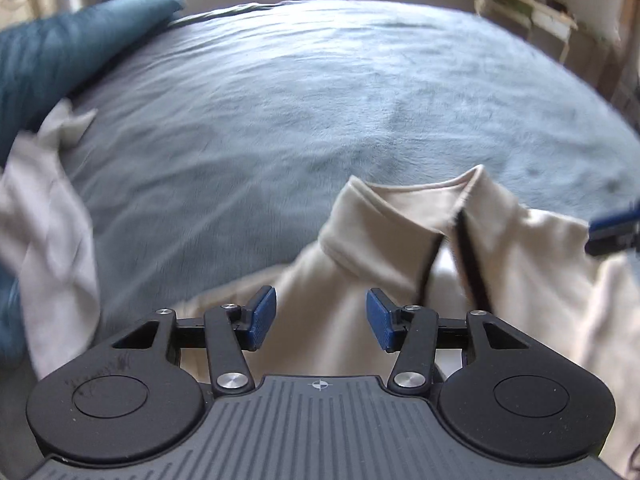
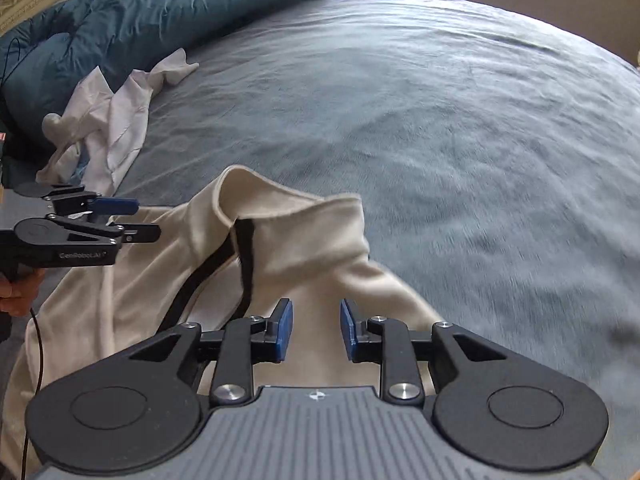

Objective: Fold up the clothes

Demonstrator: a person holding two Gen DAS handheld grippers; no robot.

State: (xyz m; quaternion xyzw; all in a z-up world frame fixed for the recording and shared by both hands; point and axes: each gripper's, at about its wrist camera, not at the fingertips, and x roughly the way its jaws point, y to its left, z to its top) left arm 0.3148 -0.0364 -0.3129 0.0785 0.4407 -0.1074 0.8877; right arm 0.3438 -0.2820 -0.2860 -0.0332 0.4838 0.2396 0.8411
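Observation:
A cream zip-neck top (image 1: 400, 240) lies on the blue-grey bed cover (image 1: 280, 100), its stand-up collar (image 1: 416, 196) pointing away and its dark zip part open. My left gripper (image 1: 320, 318) hovers above the top's left shoulder, open, with nothing between its blue pads. In the right wrist view the same top (image 2: 304, 248) lies under my right gripper (image 2: 316, 330), which is open over the right shoulder below the collar (image 2: 288, 208) with nothing gripped. The left gripper (image 2: 136, 220) shows there at the left, held by a hand (image 2: 18, 292). The right gripper's fingertips (image 1: 612, 230) show at the right edge.
A crumpled white garment (image 2: 116, 120) lies at the left of the bed, beside a teal duvet (image 2: 140, 12) bunched along the far-left side. The white garment (image 1: 44, 208) and teal duvet (image 1: 60, 52) also show in the left wrist view. A shelf (image 1: 528, 12) stands past the bed's far right.

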